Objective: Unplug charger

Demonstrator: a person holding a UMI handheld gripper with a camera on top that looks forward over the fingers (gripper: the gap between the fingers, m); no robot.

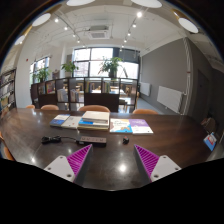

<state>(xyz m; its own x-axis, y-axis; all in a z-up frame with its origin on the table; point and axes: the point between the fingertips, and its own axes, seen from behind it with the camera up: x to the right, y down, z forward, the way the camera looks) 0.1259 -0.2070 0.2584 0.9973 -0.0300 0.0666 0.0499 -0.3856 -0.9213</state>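
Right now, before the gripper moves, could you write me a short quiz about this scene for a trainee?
1. True or false: the gripper is shut on a charger.
2. What lies on the wooden table beyond the fingers? A) books B) plates C) shoes
3. Fill in: behind the table stand two ____ with brown backs.

Key: 1. false, the gripper is open and holds nothing. 2. A, books. 3. chairs.

I see a dark glossy wooden table (150, 140) carrying colourful flat books (131, 126); behind it stand two tan chairs (95, 109), with leafy potted plants (112, 66) farther beyond at the windows.
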